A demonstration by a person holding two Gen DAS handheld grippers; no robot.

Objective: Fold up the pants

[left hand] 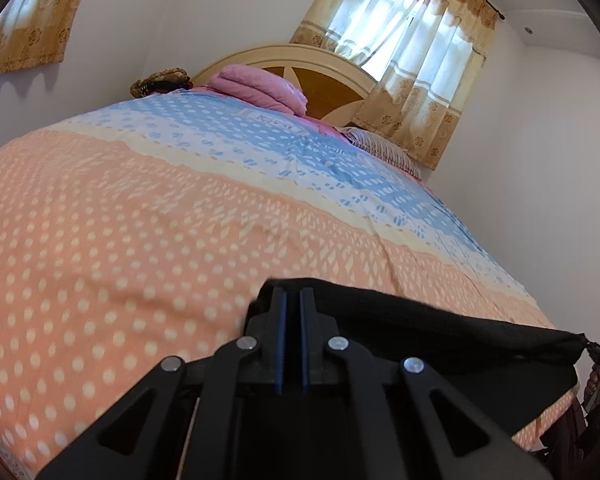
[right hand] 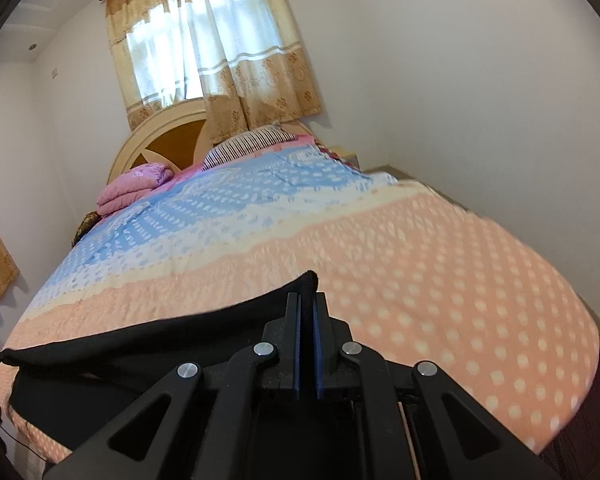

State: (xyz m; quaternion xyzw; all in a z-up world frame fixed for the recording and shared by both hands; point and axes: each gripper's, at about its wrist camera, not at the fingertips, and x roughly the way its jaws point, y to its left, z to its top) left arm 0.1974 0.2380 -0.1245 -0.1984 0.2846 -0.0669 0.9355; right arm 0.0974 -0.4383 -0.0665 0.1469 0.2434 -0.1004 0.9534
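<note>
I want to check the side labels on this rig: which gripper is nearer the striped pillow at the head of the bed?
Right. The striped pillow lies on the right gripper's side of the bed; the left gripper holds the black pants' other corner, farther across.

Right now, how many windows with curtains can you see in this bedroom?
2. One curtained window is behind the headboard at the head of the bed; a second curtain hangs on the side wall. More may be out of view.

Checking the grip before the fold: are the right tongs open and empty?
No: the right tongs are shut on a corner of the black pants, whose edge stretches off to the left above the bedspread.
</note>
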